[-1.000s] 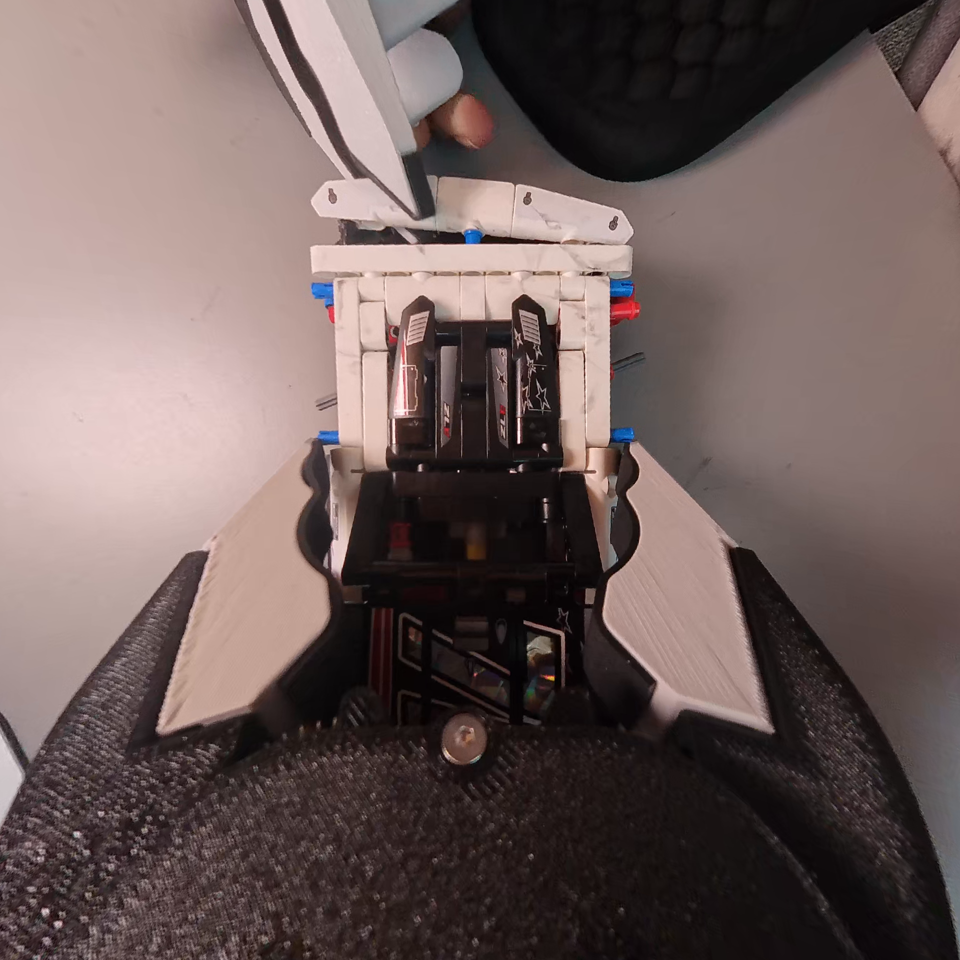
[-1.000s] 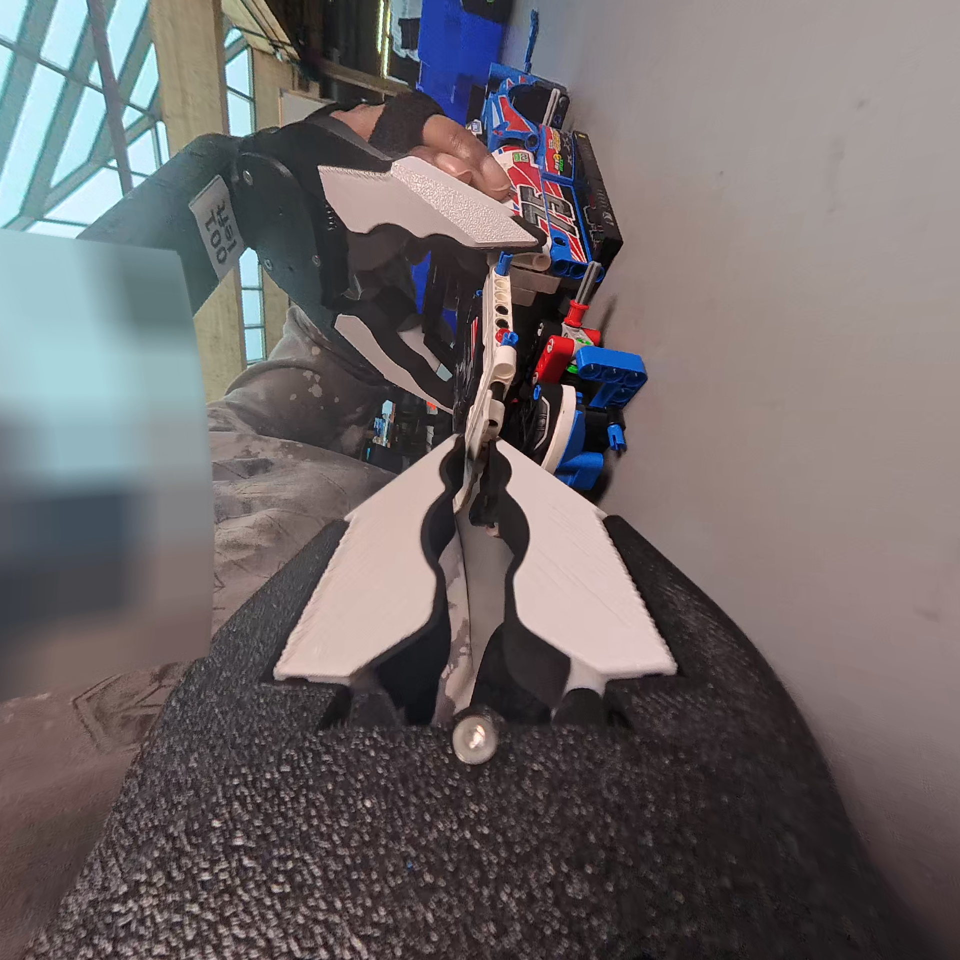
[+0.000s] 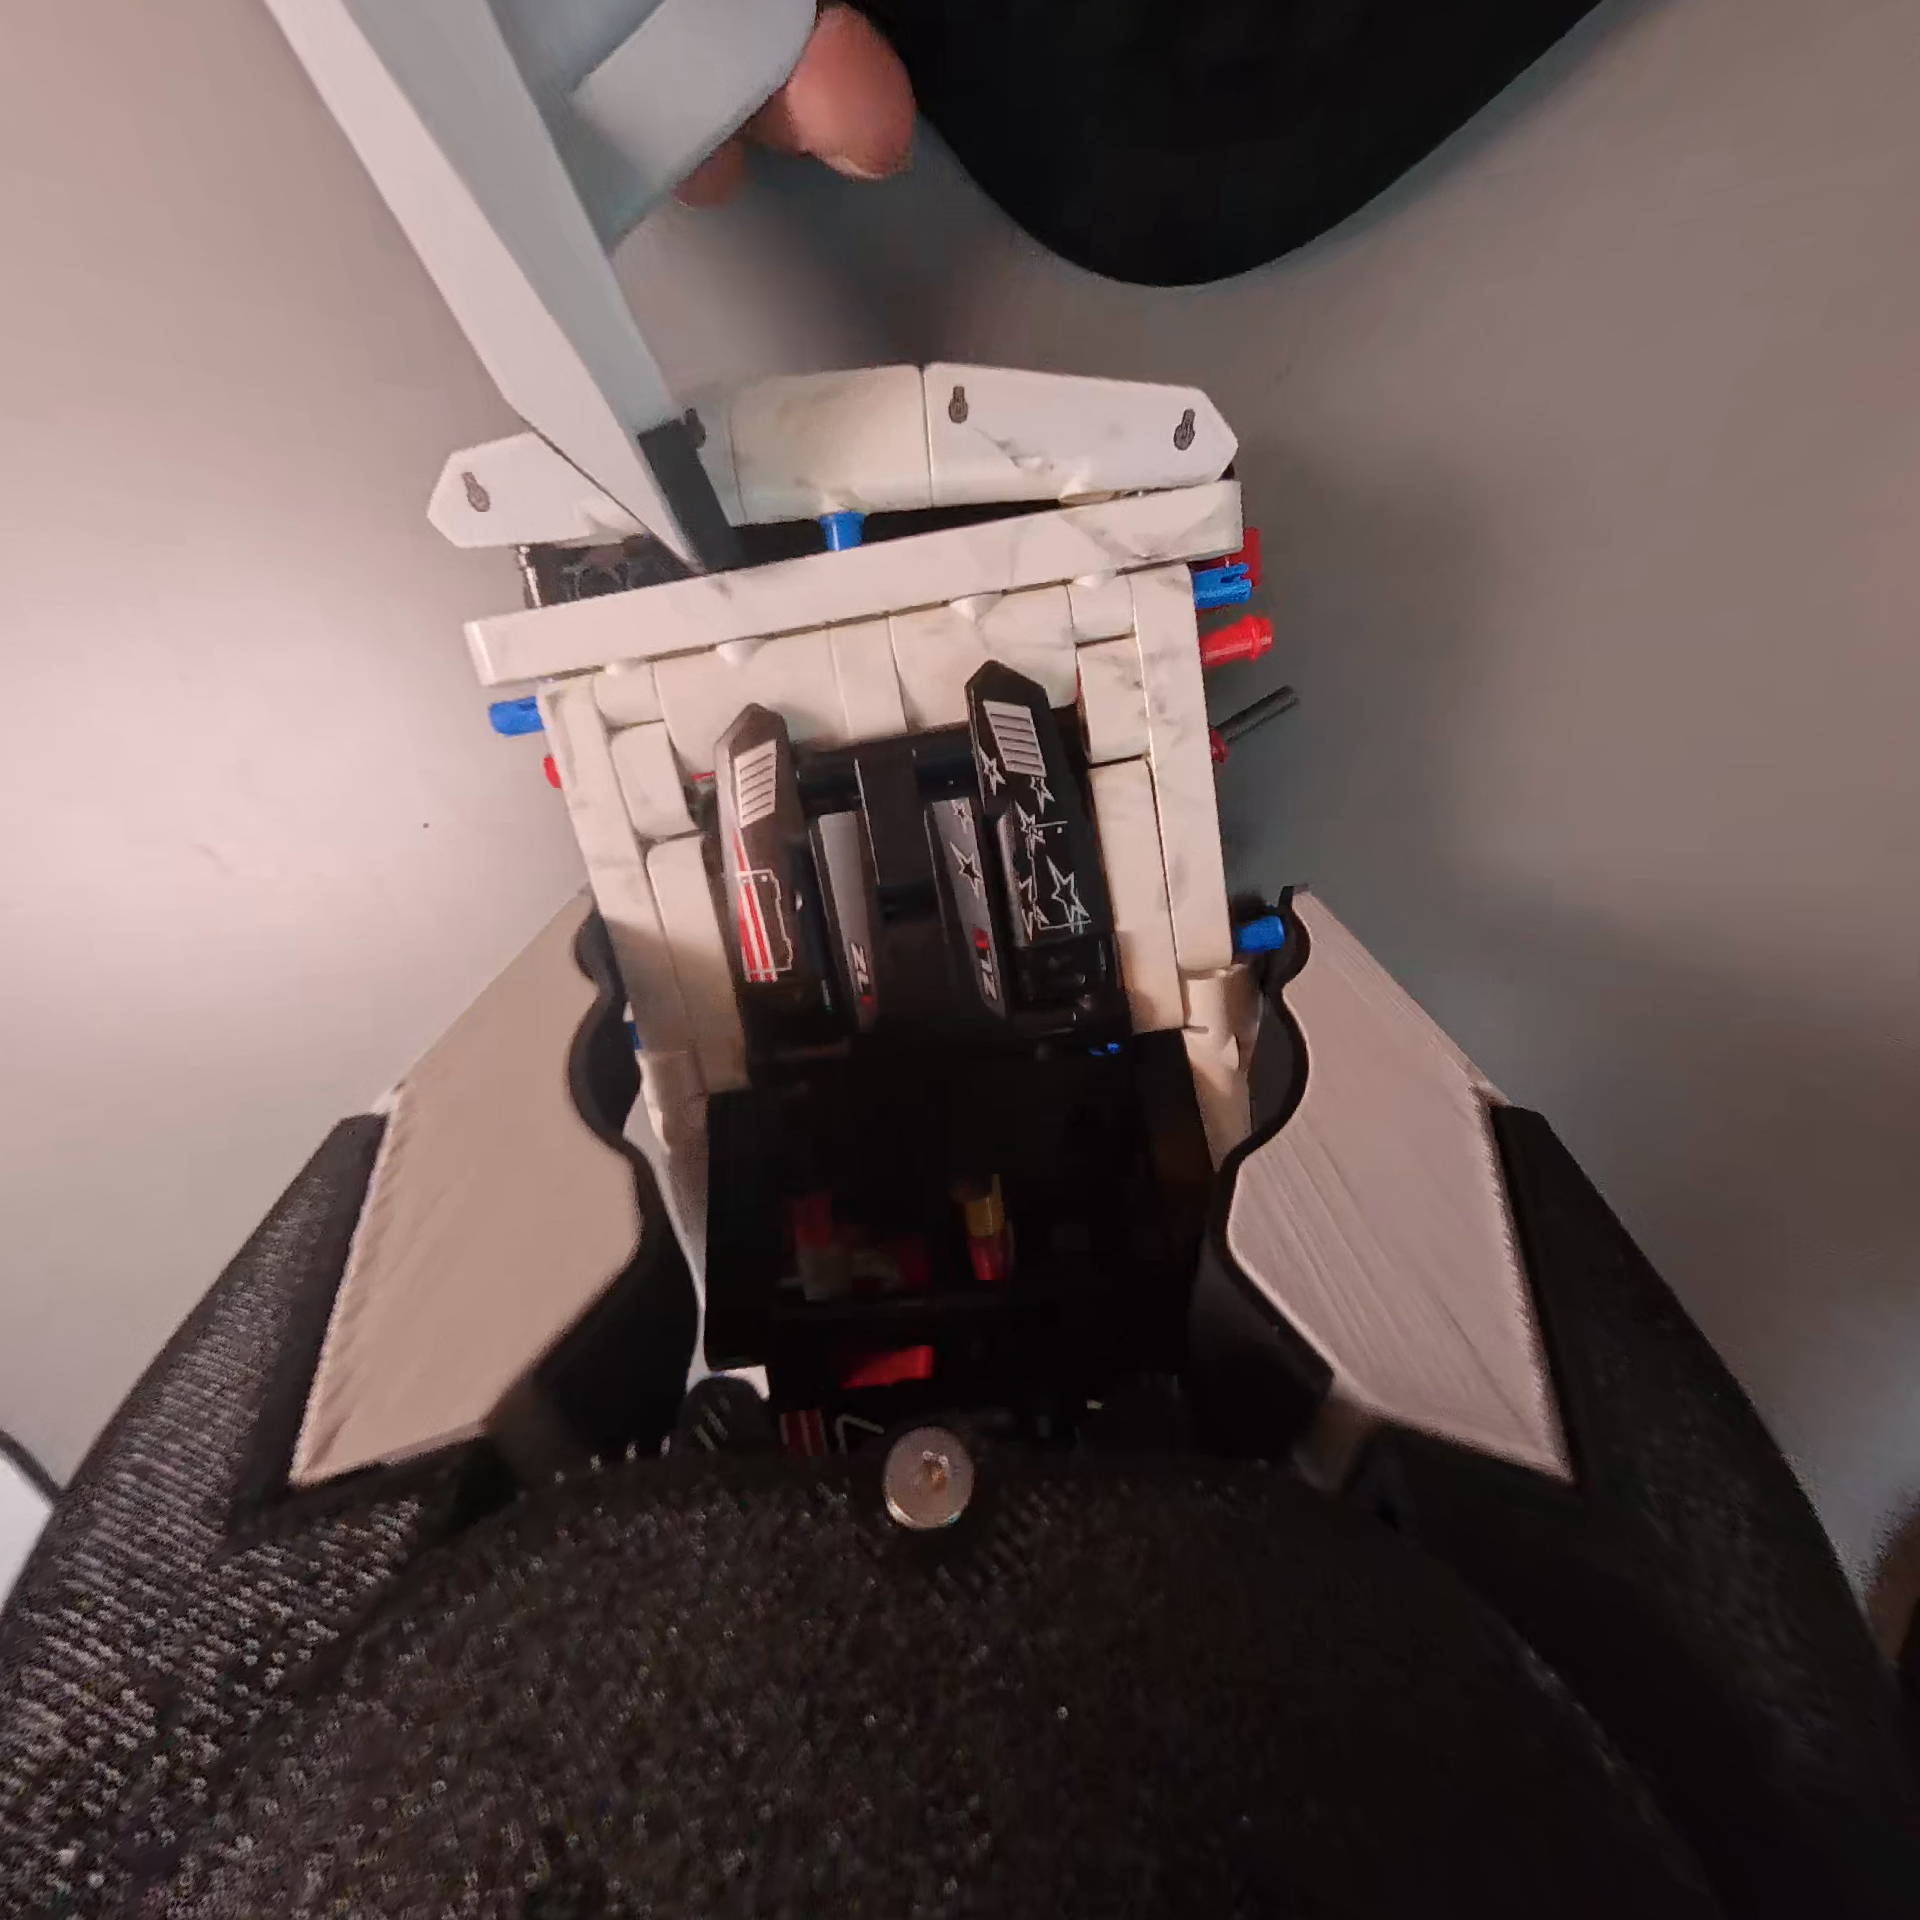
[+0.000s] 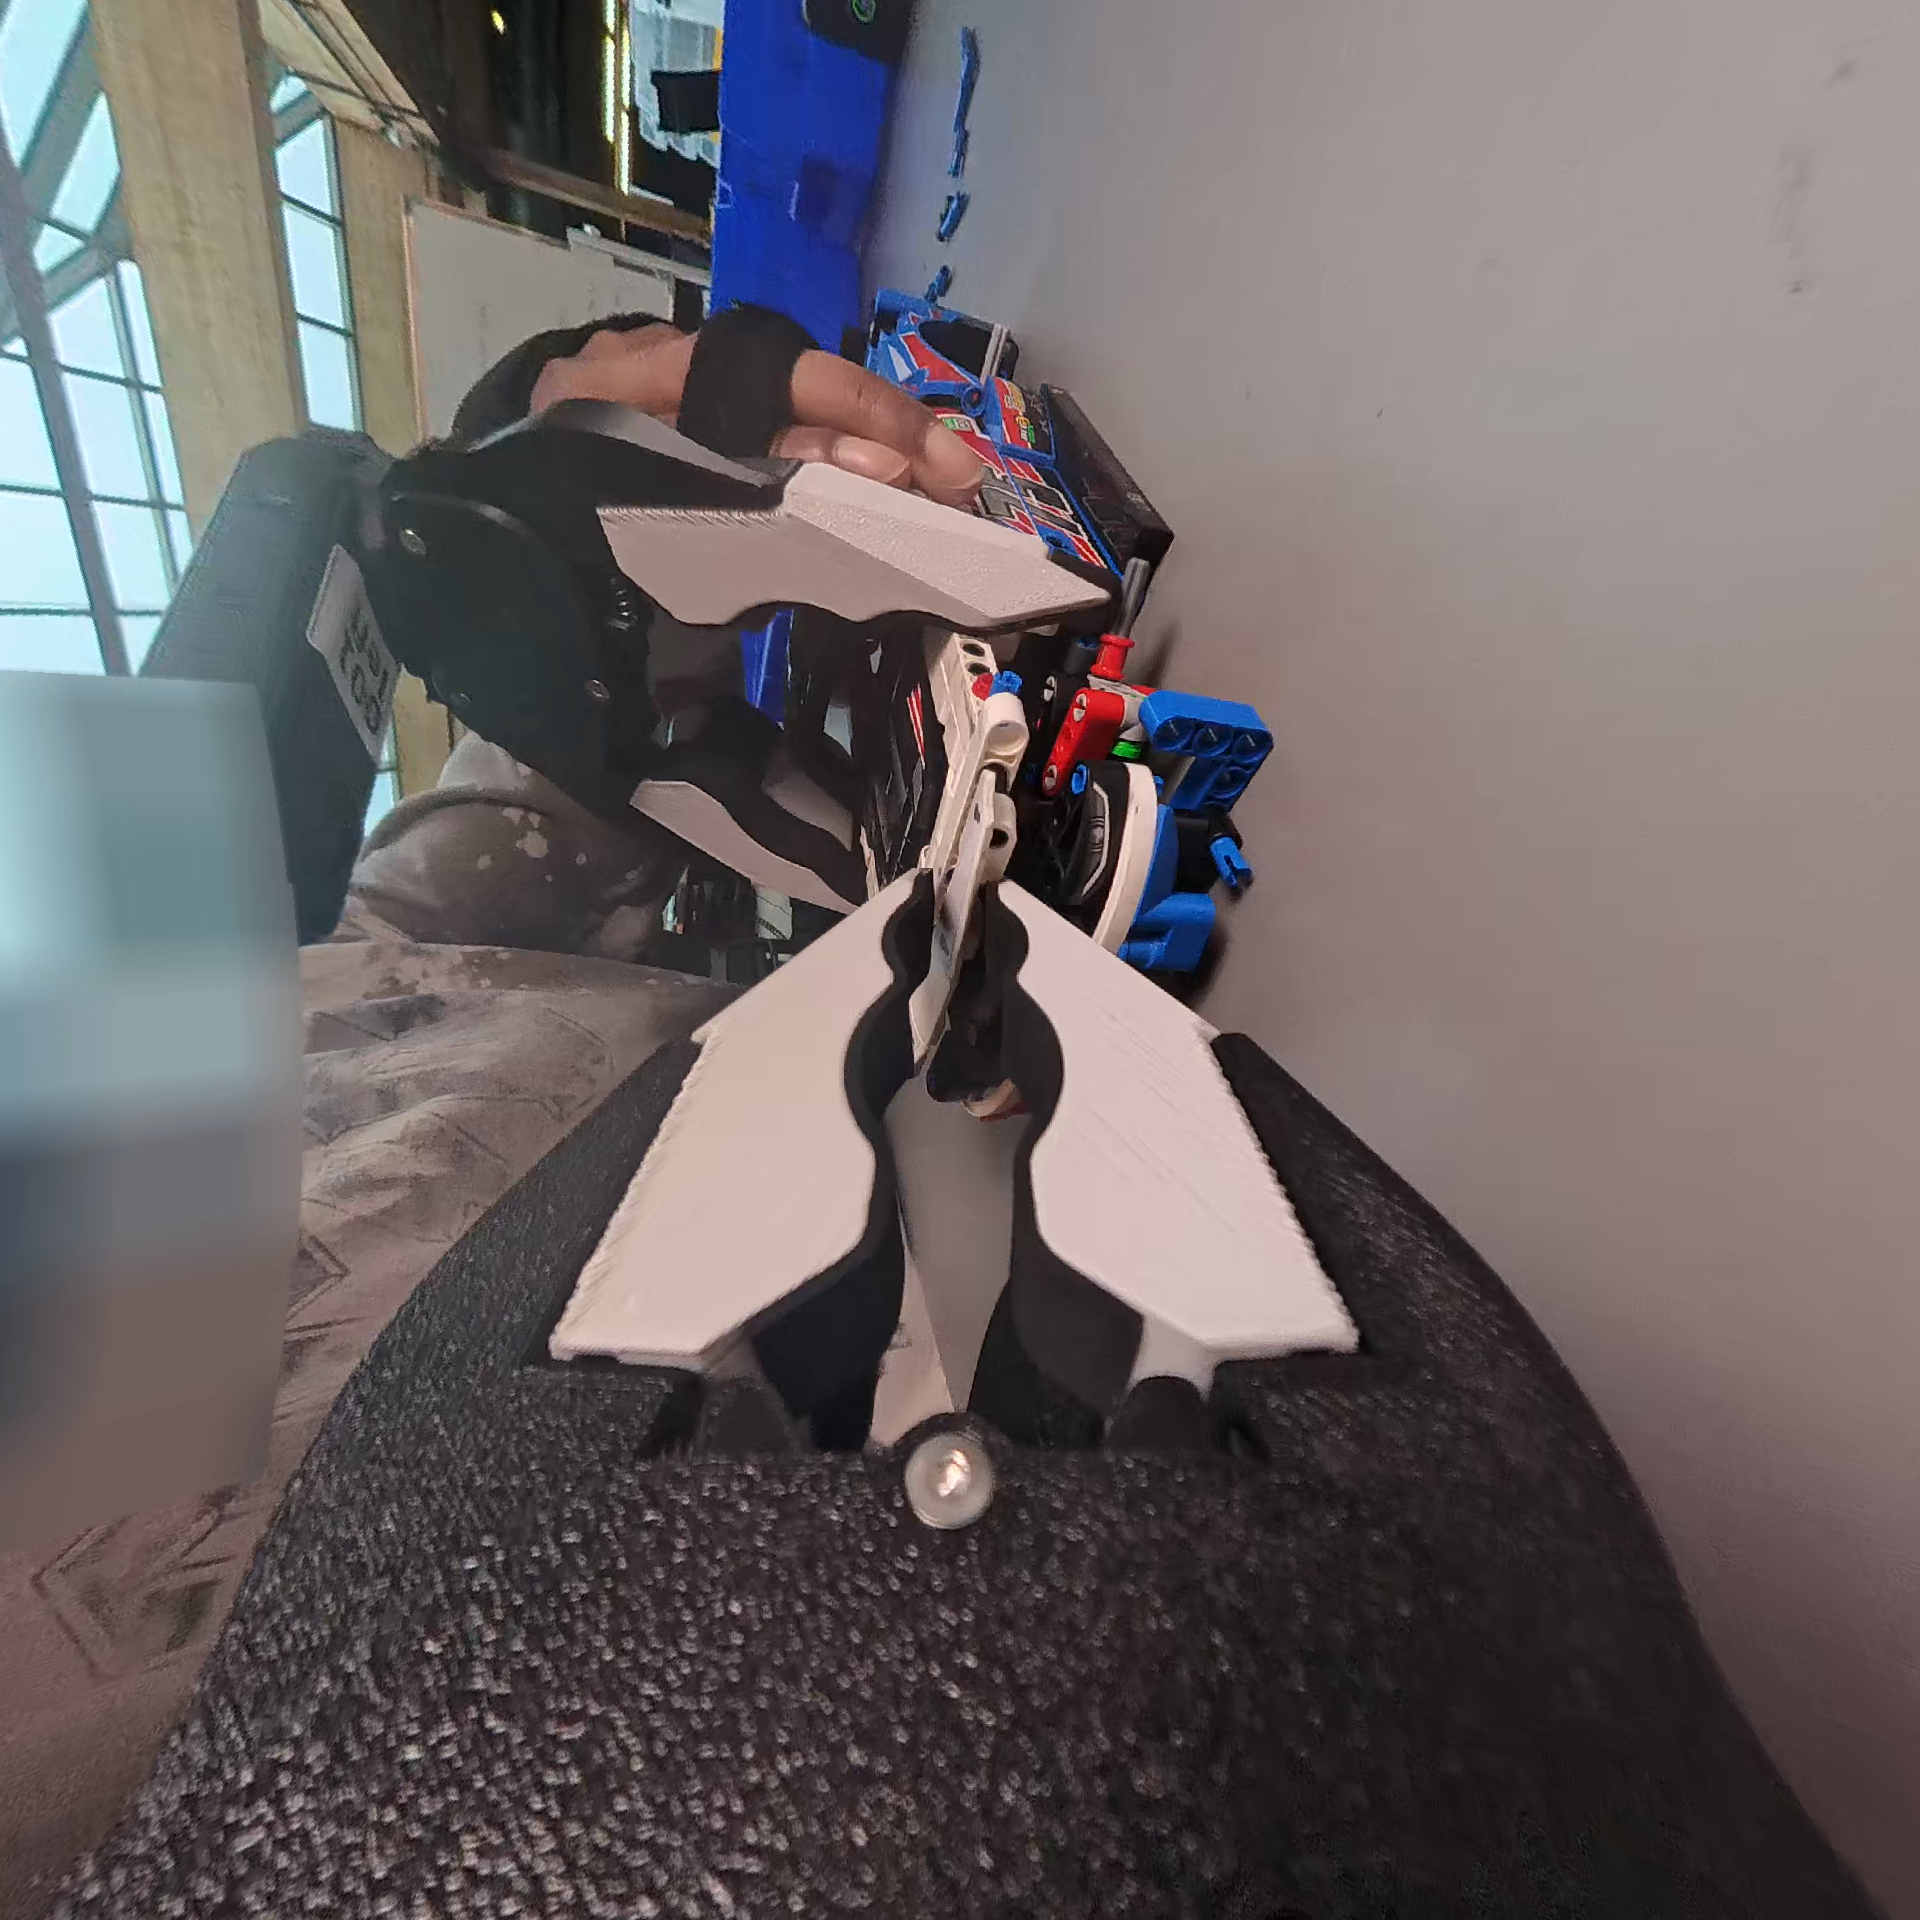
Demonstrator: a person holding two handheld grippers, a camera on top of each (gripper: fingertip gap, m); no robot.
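Since the earlier frame the brick-built toy car (image 3: 894, 831) had tilted clockwise, its white rear panel (image 3: 1081, 436) lifted toward 1 o'clock. Left gripper (image 3: 935, 997) clamped the car's body; right gripper (image 4: 961, 935) pinched that panel (image 4: 971, 831), on the grey table (image 3: 260, 623).

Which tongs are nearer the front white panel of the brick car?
Right. The right tongs are shut on the front white panel; the left tongs clamp the car's sides farther back.

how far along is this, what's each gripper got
Done: left gripper is shut on the white-and-black brick car. In hand: right gripper pinches its white end panel, attached to the car. Remaining: unclear; a blue brick car lies on the table behind.
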